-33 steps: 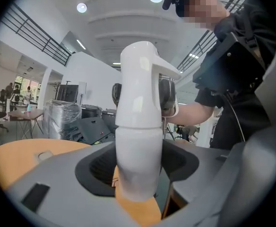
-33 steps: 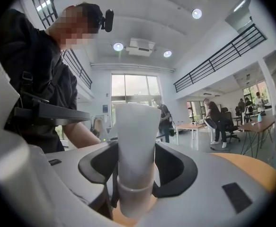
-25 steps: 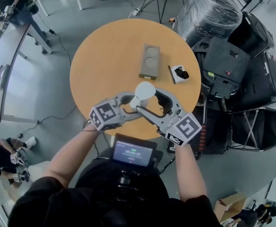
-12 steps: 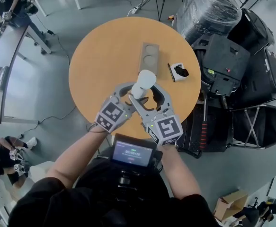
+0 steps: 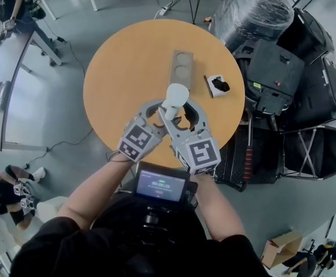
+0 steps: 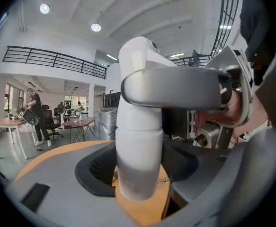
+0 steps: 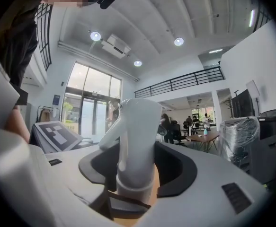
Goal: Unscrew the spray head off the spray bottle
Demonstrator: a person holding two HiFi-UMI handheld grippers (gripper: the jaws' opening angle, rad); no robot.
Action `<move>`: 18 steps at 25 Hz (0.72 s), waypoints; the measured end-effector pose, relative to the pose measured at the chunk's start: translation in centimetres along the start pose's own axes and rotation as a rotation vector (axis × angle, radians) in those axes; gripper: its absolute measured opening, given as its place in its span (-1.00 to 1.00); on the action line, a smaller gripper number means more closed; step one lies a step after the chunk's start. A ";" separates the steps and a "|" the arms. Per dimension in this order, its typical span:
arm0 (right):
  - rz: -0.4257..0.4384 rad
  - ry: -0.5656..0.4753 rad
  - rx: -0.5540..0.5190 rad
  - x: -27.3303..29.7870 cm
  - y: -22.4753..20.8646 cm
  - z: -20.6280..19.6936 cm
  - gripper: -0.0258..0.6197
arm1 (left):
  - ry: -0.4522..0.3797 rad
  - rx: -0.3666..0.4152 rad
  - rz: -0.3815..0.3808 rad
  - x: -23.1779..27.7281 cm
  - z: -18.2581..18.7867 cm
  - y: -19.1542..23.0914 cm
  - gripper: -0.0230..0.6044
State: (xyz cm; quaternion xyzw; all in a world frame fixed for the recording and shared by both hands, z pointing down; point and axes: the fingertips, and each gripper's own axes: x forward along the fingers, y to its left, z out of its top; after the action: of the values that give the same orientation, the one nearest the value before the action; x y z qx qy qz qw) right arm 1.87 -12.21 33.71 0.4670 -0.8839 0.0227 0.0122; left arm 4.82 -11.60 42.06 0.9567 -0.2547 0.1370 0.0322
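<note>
Fr. head view, spray head [image 5: 176,94] hides spray bottle [image 6: 138,160] body.

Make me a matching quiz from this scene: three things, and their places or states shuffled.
1 left gripper
2 right gripper
3 grey rectangular block with two round recesses

A lying on the round orange wooden table
B shut on the white spray head
C gripping the white bottle body

Pairs: 1-C, 2-B, 3-A. The right gripper's fingers have just been closing, the spray head between them.
</note>
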 end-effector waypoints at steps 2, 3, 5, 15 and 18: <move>0.070 -0.014 0.023 -0.4 0.4 0.1 -0.18 | -0.021 0.002 -0.066 -0.5 0.2 -0.6 0.06; 0.110 -0.015 0.035 -0.6 0.6 0.1 -0.18 | -0.032 0.002 -0.108 -0.7 0.2 -1.0 0.06; 0.203 -0.010 0.038 -1.2 1.4 0.1 -0.18 | -0.048 0.010 -0.186 -1.3 0.1 -1.9 0.05; 0.556 -0.015 0.017 -4.4 5.3 1.6 -0.18 | -0.055 0.049 -0.550 -4.8 0.7 -6.1 0.06; 0.585 -0.018 0.012 -4.8 5.9 1.4 -0.18 | -0.038 0.069 -0.571 -5.4 0.2 -6.5 0.06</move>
State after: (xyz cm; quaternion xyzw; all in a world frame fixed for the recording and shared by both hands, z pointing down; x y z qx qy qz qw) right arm -0.34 -5.01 31.89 0.1927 -0.9809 0.0264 -0.0055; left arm 3.58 -3.38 40.41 0.9927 0.0292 0.1128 0.0323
